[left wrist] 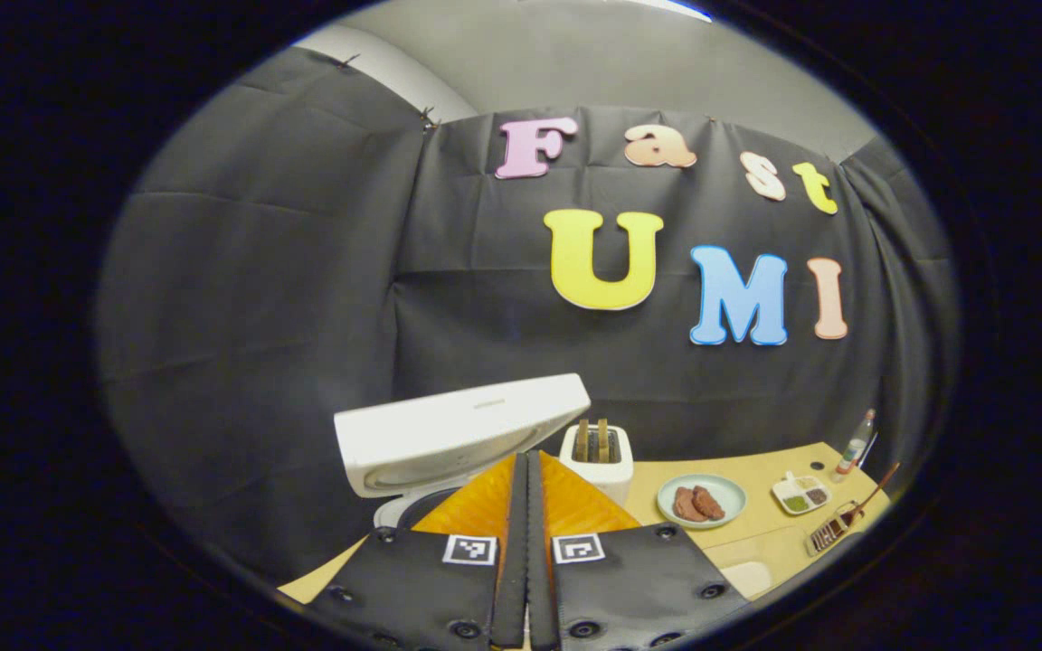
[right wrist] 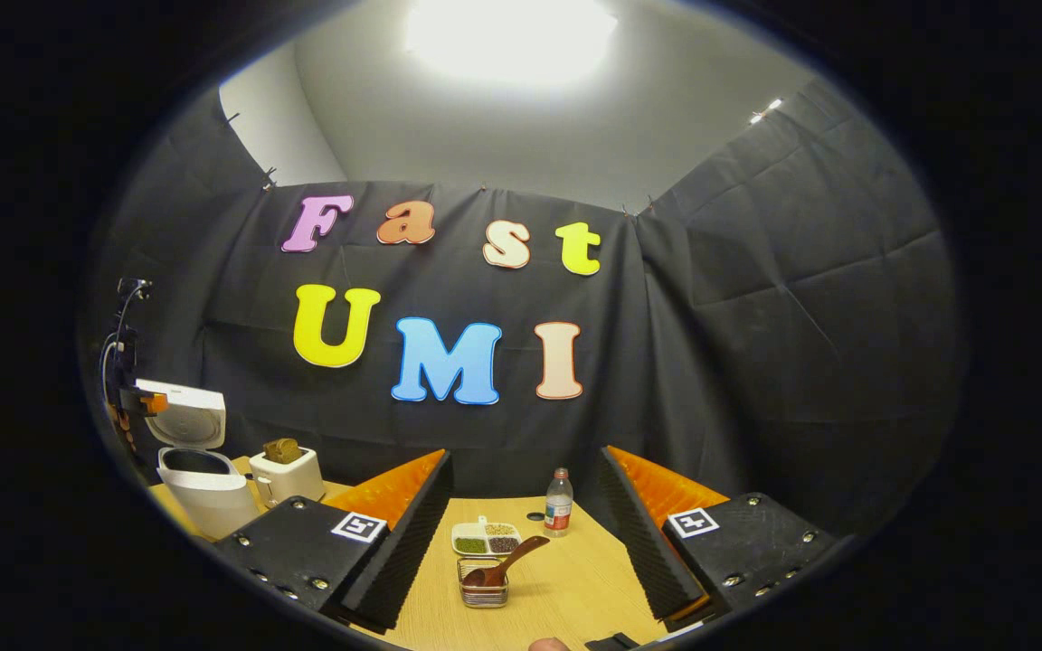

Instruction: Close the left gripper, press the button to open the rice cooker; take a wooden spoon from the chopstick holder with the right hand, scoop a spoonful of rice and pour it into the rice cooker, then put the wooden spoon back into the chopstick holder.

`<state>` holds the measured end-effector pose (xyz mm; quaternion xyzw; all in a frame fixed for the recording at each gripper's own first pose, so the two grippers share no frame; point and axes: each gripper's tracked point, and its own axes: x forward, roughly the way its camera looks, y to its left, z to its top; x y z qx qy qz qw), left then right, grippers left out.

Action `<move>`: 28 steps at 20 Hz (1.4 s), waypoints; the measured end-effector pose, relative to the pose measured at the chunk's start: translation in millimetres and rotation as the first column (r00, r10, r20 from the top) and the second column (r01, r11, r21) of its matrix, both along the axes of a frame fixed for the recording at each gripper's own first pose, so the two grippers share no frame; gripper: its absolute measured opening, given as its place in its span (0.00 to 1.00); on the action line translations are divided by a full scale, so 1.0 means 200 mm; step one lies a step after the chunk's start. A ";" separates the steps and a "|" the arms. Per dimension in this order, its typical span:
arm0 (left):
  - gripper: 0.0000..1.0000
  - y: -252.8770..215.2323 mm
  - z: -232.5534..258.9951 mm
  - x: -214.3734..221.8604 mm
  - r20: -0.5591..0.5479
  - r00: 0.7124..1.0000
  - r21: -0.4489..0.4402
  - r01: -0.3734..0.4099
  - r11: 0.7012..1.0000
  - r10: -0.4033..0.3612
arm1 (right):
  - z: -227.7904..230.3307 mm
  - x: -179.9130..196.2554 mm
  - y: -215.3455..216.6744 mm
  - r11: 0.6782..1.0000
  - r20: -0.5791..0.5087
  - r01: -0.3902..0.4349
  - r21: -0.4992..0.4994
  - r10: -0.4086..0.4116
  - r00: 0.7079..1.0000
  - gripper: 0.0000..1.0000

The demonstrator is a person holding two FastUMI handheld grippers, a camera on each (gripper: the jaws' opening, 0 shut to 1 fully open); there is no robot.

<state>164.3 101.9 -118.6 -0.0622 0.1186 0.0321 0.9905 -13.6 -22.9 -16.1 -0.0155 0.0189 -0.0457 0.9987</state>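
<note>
- The right gripper [right wrist: 521, 542] hangs above the pale wooden tabletop [right wrist: 575, 579] with its 2 black-and-orange fingers [right wrist: 394, 533] spread wide and nothing between them.
- Just ahead, between those fingers in the right gripper view, a small wire-mesh chopstick holder [right wrist: 483, 592] carries the brown wooden spoon [right wrist: 507, 562], bowl down in the basket and handle leaning up to the right. The holder looks light; a grip taken on the slanted handle could, on this reading, drag or tip it.
- Just behind it sits a white divided dish of rice and grains [right wrist: 487, 538], with a clear plastic bottle with a red label [right wrist: 558, 503] beside it; a wide sweep with the spoon risks knocking the bottle over or scooping from the wrong compartment.
- The left gripper [left wrist: 525, 470] shows its 2 fingers clenched flat together, holding nothing, poised near the white rice cooker [left wrist: 449, 443].
- The cooker's lid stands raised, so the button step appears done; a bump from the left gripper could drop it again.
- Farther along the tabletop stand a white toaster with 2 slices [left wrist: 595, 457] and a pale green plate of sliced meat [left wrist: 701, 500]. The cooker lies well apart from the dish, so rice may spill on the long carry.
</note>
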 end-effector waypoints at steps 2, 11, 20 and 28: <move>0.09 -0.02 0.12 -0.09 0.056 0.998 -0.005 -0.007 1.000 0.007 | -0.02 0.03 -0.02 1.000 -0.002 -0.012 0.007 0.012 1.000 0.97; 0.89 -0.23 0.47 -0.43 0.199 0.979 0.072 0.033 0.997 -0.047 | -0.12 0.22 -0.08 0.997 -0.026 -0.057 0.053 0.058 0.998 0.97; 0.93 -0.42 0.58 -0.67 0.219 0.974 0.066 0.045 0.997 -0.058 | -0.42 0.49 -0.14 0.989 -0.135 -0.091 0.115 0.106 0.985 0.97; 0.93 -0.43 0.66 -0.82 0.213 0.977 0.095 -0.015 0.995 -0.006 | -0.82 0.68 -0.19 0.967 -0.299 -0.069 0.246 0.144 0.943 0.98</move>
